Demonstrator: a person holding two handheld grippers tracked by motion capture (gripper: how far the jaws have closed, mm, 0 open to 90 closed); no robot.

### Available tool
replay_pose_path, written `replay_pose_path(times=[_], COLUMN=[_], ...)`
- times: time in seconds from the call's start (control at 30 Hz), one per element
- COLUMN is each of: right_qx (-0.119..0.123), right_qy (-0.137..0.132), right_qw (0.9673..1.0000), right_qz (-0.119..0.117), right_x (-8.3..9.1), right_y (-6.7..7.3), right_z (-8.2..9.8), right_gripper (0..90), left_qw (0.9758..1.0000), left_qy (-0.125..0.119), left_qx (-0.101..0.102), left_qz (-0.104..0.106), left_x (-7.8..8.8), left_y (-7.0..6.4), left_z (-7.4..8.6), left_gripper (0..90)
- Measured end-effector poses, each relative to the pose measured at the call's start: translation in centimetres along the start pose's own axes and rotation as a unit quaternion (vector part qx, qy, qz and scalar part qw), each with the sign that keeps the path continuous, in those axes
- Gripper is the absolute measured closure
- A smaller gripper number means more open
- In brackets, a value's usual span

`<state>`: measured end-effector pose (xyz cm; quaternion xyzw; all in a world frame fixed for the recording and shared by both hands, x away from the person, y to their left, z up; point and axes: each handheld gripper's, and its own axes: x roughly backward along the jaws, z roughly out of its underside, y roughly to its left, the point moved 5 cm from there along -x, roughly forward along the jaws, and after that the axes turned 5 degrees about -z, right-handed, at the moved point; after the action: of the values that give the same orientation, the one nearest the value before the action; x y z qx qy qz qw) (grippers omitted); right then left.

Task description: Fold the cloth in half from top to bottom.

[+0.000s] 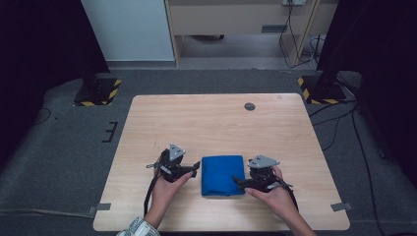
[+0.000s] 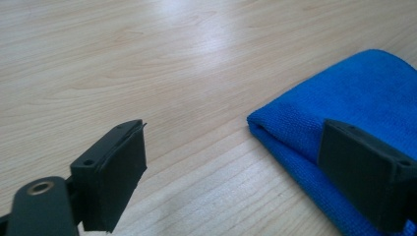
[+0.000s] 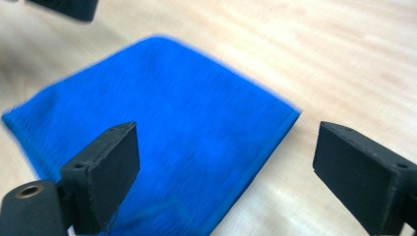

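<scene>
Left gripper [image 1: 195, 168] first: hovering low at the left edge of the folded blue cloth [image 1: 223, 175], jaws spread wide, nothing between the pads. From the left gripper view, one jaw over bare wood, the other over the cloth's [image 2: 354, 108] near corner, not visibly pressing on it.

Centre: cloth lying flat on the counter [image 1: 216, 118], near the front edge, folded into a neat block, slightly longer front to back than across. Sitting squarely between the two hands.

Right gripper [image 1: 239, 183] next: at the cloth's right front corner, jaws gaping just as wide, holding nothing. In the right gripper view, cloth [image 3: 162, 123] stretching away ahead and to the left, one jaw above the fabric, the other out over bare counter beyond the folded edge. Picture blurred, so contact between pad and fabric impossible to call.

Key relation: cloth directly inward of both grippers, neither clearly nearer. Probably a fold just released, or an edge grab coming from both sides.
</scene>
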<state>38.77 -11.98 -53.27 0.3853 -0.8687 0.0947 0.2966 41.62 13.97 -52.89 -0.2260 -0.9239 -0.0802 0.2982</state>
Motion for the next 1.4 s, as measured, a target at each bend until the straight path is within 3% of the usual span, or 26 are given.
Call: replay_pose_path(times=[0.3, 0.53, 0.8, 0.9, 1.1, 1.23, 1.4], right_qx=[-0.035, -0.054, -0.067, -0.081, -0.104, -0.123, -0.141], right_qy=[-0.028, -0.025, -0.009, -0.006, -0.002, 0.003, 0.016], right_qw=[0.9988, 0.9975, 0.9963, 0.9944, 0.9902, 0.9854, 0.9804], right_qz=[0.018, 0.038, 0.053, 0.068, 0.093, 0.118, 0.137], right_x=[0.4, 1.0, 1.7, 2.2, 3.2, 3.9, 4.0], right_y=[-2.5, -4.7, -6.8, -8.0, -10.4, -12.5, -13.8], right_z=[-1.1, -0.4, 1.0, 1.8, 2.9, 3.8, 4.7], right_gripper=[8.0, 8.0, 8.0, 8.3, 8.7, 9.1, 9.8], left_qw=[0.9999, 0.9998, 0.9993, 0.9987, 0.9975, 0.9966, 0.9953], left_qy=[0.004, 0.012, 0.034, 0.047, 0.065, 0.072, 0.088], left_qx=[0.013, 0.017, 0.000, -0.008, 0.002, 0.010, 0.005], left_qz=[0.000, -0.001, -0.013, -0.020, -0.029, -0.037, -0.040], left_x=[0.1, 0.0, -0.5, -0.7, -1.0, -1.2, -1.6], left_y=[1.5, 2.6, 3.6, 4.2, 5.5, 6.5, 6.7], left_z=[0.1, 0.4, 1.1, 1.4, 2.1, 2.5, 3.0], left_gripper=[6.4, 6.4, 6.2, 6.2, 6.2, 6.2, 6.2])
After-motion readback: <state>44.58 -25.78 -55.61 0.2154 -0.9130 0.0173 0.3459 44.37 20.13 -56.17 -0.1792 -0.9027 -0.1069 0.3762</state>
